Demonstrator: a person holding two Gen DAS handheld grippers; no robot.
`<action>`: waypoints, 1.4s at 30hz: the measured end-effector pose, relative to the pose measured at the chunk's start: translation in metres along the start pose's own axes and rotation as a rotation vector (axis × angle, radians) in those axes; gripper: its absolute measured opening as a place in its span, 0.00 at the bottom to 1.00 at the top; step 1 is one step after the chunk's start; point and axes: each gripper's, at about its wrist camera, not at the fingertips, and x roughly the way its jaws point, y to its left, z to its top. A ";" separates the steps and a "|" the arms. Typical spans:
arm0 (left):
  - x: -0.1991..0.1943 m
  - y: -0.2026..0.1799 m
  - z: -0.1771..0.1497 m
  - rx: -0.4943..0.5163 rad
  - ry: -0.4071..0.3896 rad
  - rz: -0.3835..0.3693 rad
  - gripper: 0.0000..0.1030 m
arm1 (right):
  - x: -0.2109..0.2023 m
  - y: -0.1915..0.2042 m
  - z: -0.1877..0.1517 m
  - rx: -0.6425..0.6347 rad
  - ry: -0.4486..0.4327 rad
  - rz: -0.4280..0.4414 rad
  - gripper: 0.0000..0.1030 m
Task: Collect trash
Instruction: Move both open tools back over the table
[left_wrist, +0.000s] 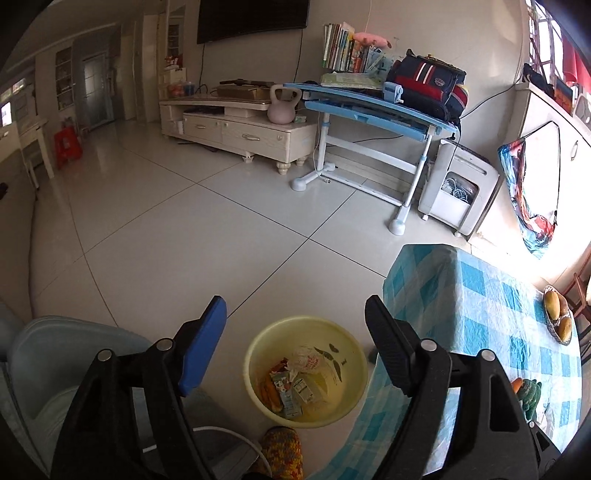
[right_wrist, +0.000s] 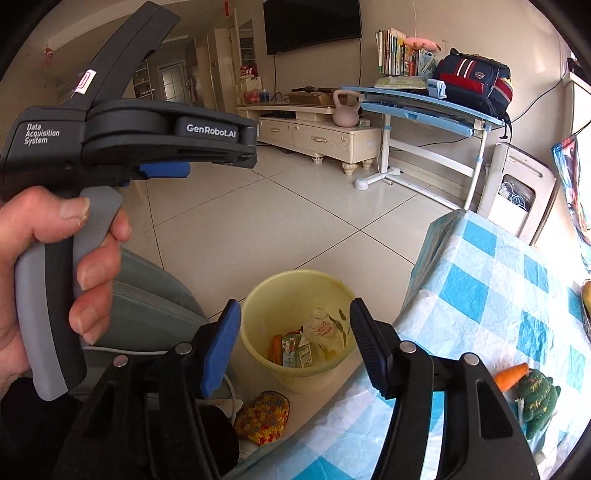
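We've got both the left hand-held gripper (left_wrist: 295, 317) and right hand-held gripper (right_wrist: 295, 317) spread apart holding nothing, over the yellow bin (left_wrist: 258, 354) on the floor left of the checkered worktop (left_wrist: 480, 314), trash (left_wrist: 291, 384) sitting inside.

right gripper (right_wrist: 295, 334) agape above trash-filled yellow bin (right_wrist: 291, 295)

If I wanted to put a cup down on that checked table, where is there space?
The checked tablecloth is bare across its near-left corner and middle, from the edge above the yellow bin toward the window. It is crowded on the right: a fruit basket on the far side, a toy carrot and green knitted toy nearer.
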 end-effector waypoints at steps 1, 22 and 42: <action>-0.006 -0.006 0.000 0.018 -0.013 0.000 0.74 | -0.009 -0.002 -0.005 -0.001 -0.001 -0.009 0.59; -0.070 -0.083 -0.037 0.206 -0.113 0.036 0.79 | -0.106 -0.059 -0.084 0.158 -0.010 -0.167 0.66; -0.067 -0.099 -0.050 0.335 -0.103 0.046 0.83 | -0.112 -0.046 -0.098 0.145 0.026 -0.178 0.66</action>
